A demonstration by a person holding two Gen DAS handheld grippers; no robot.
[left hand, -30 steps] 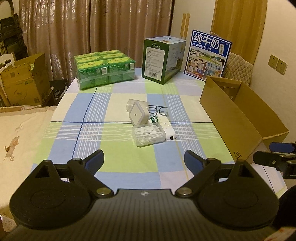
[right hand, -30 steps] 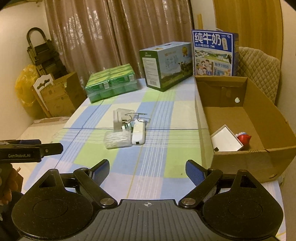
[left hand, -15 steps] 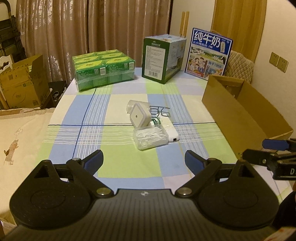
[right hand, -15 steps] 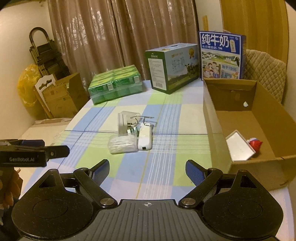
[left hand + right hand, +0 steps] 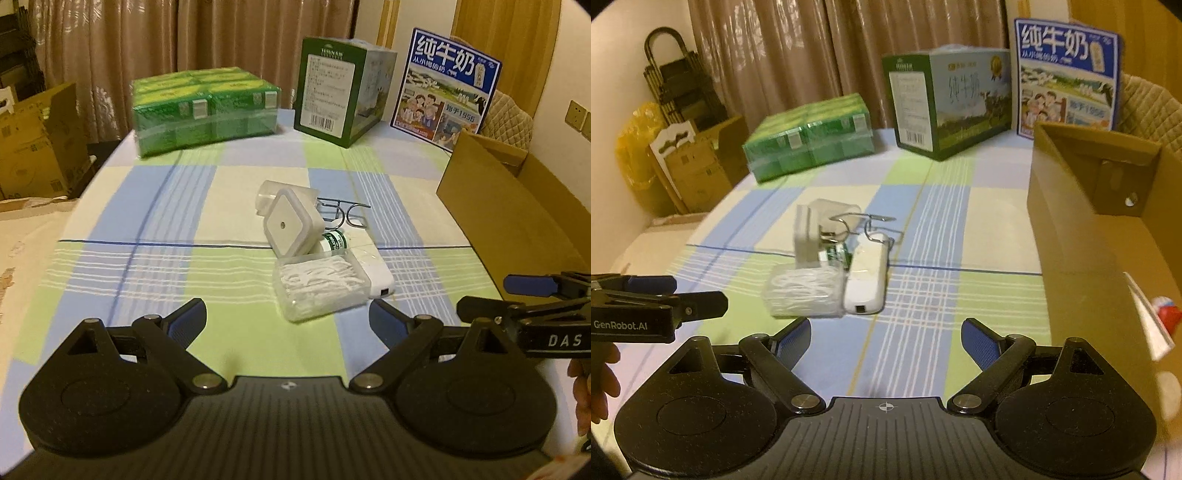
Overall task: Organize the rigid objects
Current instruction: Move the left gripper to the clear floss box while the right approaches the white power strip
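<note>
A small pile sits mid-table: a clear box of white floss picks (image 5: 320,287) (image 5: 805,291), a white oblong device (image 5: 373,264) (image 5: 867,282), a grey square plug (image 5: 293,226) (image 5: 807,240), a small green-labelled bottle (image 5: 334,240) and a wire hook (image 5: 341,211) (image 5: 866,225). My left gripper (image 5: 286,319) hovers open just short of the floss box, nothing between its fingers. My right gripper (image 5: 884,339) is open too, near the white device. An open cardboard box (image 5: 1071,221) (image 5: 509,221) stands at the right, holding a white card (image 5: 1148,317) and a red item (image 5: 1167,314).
A green shrink-wrapped pack (image 5: 203,109), a green milk carton box (image 5: 341,86) and a blue milk poster box (image 5: 445,86) line the far edge of the checked tablecloth (image 5: 147,266). Cardboard boxes (image 5: 33,144) stand on the floor at left. A hand shows at each frame's edge.
Both grippers have come forward and down toward the pile, which now looks larger and closer in both views. Both stayed open and the objects have not moved.
</note>
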